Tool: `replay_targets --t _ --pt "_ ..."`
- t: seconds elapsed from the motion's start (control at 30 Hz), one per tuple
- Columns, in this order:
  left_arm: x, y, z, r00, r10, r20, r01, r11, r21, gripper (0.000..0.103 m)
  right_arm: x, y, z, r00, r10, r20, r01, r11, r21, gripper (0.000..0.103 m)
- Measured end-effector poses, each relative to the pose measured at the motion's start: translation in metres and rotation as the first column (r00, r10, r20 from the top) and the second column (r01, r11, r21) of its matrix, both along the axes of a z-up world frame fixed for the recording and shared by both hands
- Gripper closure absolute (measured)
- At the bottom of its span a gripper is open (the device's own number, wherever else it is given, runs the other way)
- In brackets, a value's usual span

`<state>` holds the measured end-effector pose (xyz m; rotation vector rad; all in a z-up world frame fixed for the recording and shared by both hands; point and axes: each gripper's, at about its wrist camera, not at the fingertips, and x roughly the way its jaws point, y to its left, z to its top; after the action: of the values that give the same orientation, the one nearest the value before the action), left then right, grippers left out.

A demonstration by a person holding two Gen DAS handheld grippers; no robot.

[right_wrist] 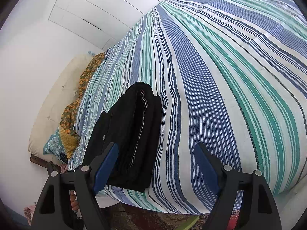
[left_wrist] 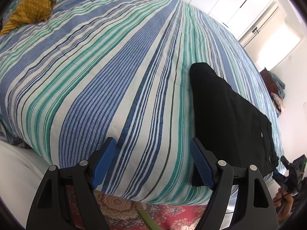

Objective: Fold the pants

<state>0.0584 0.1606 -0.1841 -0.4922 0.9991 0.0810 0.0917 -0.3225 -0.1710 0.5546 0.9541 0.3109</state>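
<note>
**Black pants lie folded on the bed, both grippers empty**

I see the black pants (left_wrist: 228,113) lying as a narrow folded stack near the front edge of the striped bedspread (left_wrist: 107,72), between my two tools. My left gripper (left_wrist: 152,163) stands spread over bare stripes just beside the stack, nothing between its blue pads. My right gripper (right_wrist: 156,167) is spread too; its jaws hold nothing, though one pad overlaps the pants' (right_wrist: 130,134) near end in its view, and I cannot tell if it touches.

I judge the cloth soft, limp and fairly light, with several layers that could slide apart. If another fold is wanted, I would pinch through all the layers at the near corners, one gripper each, and lift evenly so the stack does not sag.
</note>
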Motion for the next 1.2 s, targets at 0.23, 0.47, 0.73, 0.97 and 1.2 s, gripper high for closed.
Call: replay_targets --t 0.23,0.47,0.73,0.97,1.2 --pt "0.0021 -0.0003 -0.0012 1.0 0.009 -0.005 -0.009 1.0 -0.005 0.022 0.0015 -0.0007 -0.0021 1.0 -0.005 -0.003 0.005 1.0 0.009 0.022" --pt "0.0023 0.0 -0.0015 1.0 0.009 -0.005 -0.009 1.0 -0.005 0.022 0.0015 -0.0027 -0.0032 1.0 -0.007 -0.003 0.007 1.0 0.012 0.022" --pt "0.0023 -0.0006 -0.0017 1.0 0.008 -0.006 -0.008 1.0 -0.003 0.022 0.0012 -0.0048 -0.0039 1.0 -0.007 -0.005 0.008 1.0 0.013 0.022" --pt "0.0029 -0.002 -0.0038 1.0 0.005 -0.013 -0.005 1.0 0.005 0.022 0.0024 -0.006 -0.0053 1.0 -0.013 -0.012 0.014 1.0 0.023 0.022" --pt "0.0033 -0.0044 -0.0061 1.0 0.002 -0.024 -0.001 1.0 0.011 0.021 0.0022 -0.0059 -0.0066 1.0 -0.016 -0.015 0.016 1.0 0.026 0.022"
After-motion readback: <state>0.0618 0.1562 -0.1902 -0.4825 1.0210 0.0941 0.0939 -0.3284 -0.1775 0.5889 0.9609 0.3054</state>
